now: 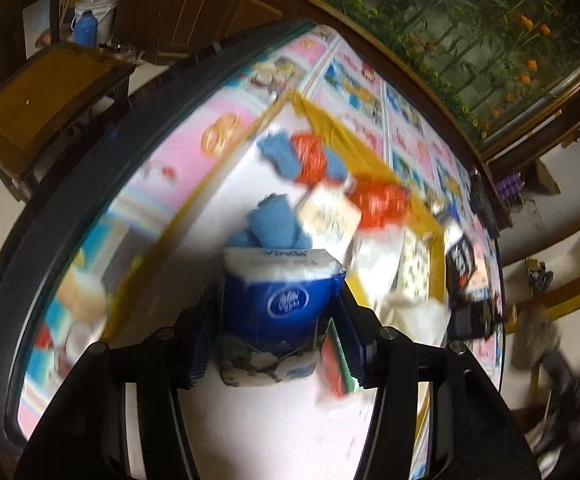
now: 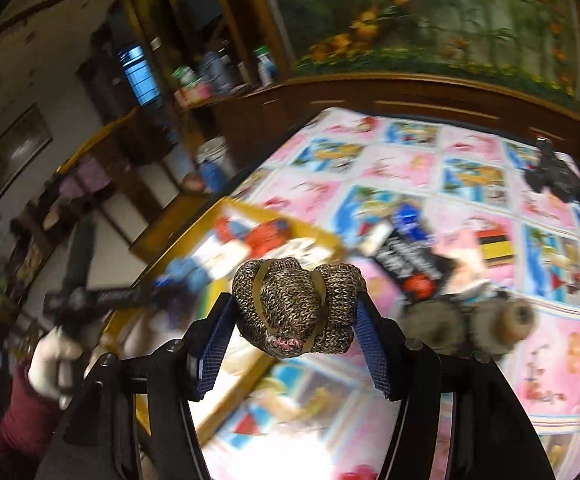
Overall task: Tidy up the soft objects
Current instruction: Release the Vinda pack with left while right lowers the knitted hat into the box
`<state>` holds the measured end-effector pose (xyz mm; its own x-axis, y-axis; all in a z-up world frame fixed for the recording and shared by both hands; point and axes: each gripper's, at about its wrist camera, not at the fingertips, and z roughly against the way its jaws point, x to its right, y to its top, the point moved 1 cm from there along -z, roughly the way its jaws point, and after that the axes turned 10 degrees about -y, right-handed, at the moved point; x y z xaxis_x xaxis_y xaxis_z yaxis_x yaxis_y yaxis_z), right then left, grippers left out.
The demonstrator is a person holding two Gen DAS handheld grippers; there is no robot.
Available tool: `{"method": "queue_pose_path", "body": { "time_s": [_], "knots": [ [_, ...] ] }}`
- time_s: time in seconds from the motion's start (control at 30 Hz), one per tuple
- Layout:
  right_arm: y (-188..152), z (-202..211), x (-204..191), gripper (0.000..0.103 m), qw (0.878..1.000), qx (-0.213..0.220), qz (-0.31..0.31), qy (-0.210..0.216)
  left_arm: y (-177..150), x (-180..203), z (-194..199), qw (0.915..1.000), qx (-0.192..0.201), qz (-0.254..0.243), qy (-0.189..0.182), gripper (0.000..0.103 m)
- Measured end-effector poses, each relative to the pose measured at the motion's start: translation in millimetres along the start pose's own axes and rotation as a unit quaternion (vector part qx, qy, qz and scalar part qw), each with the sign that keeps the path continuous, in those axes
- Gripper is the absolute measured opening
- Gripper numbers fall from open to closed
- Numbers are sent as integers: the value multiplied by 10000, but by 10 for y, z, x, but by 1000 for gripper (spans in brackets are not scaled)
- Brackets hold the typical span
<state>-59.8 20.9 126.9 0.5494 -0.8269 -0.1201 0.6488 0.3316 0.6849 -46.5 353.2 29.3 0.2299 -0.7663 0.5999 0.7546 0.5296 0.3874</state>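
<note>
The left gripper (image 1: 280, 312) is clamping a blue tissue pack (image 1: 280, 300) above the yellow-rimmed tray (image 1: 354, 140); the right gripper (image 2: 294, 316) is squeezing a knitted bundle (image 2: 296, 306) just beside that tray.

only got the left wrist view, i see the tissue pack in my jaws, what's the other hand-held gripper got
Observer: The right hand-held gripper is shut on a brown knitted bundle tied with a band.
Operator: more of those around
Observer: Yes, a similar grey-brown bundle lies on the patterned tablecloth, to the right of the held one.
Operator: where's my left one from there
Observer: The left hand-held gripper, clamped on the blue tissue pack, is over the yellow-rimmed tray, held by a white-gloved hand.
</note>
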Motion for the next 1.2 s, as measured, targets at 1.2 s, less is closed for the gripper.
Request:
{"method": "queue_pose_path", "body": {
  "time_s": [1.2],
  "knots": [
    [-432,-112,-280,82,9998,33,118,142,-833,140,990,9942,772,-323,-680,71]
  ]
}}
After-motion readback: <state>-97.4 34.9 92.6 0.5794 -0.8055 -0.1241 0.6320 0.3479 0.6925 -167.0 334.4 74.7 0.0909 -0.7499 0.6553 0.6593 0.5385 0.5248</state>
